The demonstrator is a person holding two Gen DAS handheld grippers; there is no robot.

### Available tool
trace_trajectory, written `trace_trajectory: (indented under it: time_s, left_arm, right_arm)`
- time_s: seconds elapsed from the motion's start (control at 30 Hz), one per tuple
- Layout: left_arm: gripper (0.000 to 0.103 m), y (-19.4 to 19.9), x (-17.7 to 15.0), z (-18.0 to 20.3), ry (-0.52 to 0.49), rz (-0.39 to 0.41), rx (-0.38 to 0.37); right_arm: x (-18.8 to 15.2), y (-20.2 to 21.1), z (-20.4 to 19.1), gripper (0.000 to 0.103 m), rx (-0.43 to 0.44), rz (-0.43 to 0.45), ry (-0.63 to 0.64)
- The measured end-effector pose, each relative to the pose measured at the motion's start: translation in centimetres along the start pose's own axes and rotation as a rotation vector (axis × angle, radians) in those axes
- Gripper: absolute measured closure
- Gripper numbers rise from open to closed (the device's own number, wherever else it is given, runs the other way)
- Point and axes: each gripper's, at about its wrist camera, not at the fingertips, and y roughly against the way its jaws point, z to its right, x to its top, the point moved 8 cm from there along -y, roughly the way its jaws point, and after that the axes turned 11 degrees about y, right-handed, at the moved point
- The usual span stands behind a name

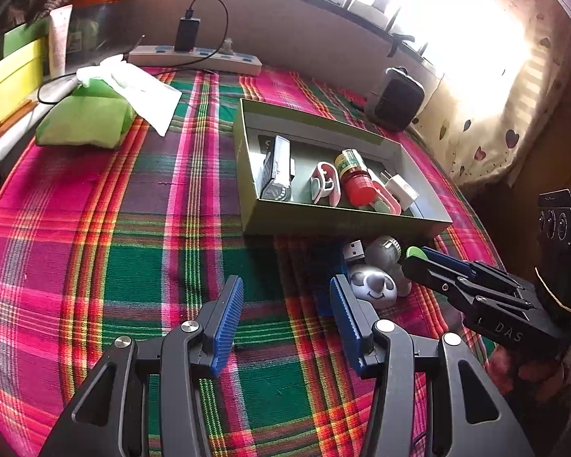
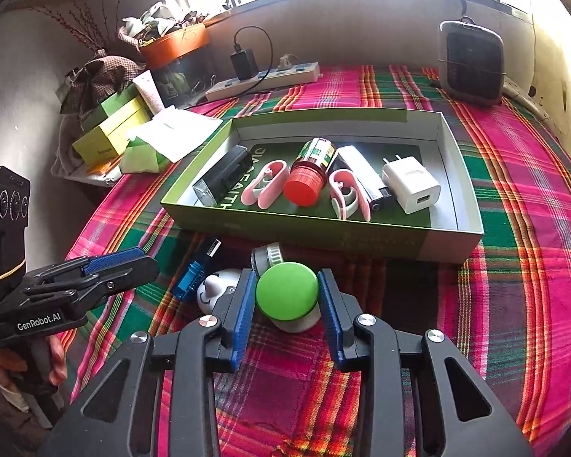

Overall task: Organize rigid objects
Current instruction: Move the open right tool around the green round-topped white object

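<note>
Your right gripper (image 2: 287, 297) brackets green-lid jar (image 2: 287, 291), pads at its sides, grip unconfirmed | your left gripper (image 1: 287, 318) spread, empty | box (image 2: 470, 175) holds six items | jar, USB stick (image 2: 194, 272), panda toy (image 2: 217, 289) left on cloth beside box

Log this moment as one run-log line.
right gripper: closed on green-lid jar | left gripper: open, empty | box: partly filled

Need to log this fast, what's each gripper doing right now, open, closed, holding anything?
Left gripper: open, nothing between its fingers.
Right gripper: closed around the green-lidded jar; the jar sits on the plaid cloth.
</note>
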Motion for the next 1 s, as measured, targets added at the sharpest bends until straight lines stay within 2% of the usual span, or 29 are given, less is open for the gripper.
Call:
trace_trajectory:
  time_s: [0.37, 0.63, 0.9, 1.0]
  left_arm:
    - [0.056, -1.9, 0.0, 2.3, -0.02, -0.042, -0.009]
    - [0.056, -3.0, -0.1, 2.6, -0.049, -0.057, 0.064]
    - [0.056, -3.2, 0.1, 2.5, -0.049, -0.046, 0.095]
    - [0.056, -3.4, 0.2, 2.6, -0.082, -0.036, 0.134]
  right_arm:
    - [-0.5, 1.8, 2.6, 0.068, -0.037, 0.033, -0.034]
    - [-0.9, 2.4, 4.1, 0.068, -0.03, 0.045, -0.055]
    - [-1.1, 2.4, 4.7, 0.068, -0.012, 0.053, -0.061]
    - [-1.1, 2.3, 4.6, 0.068, -0.004, 0.053, -0.059]
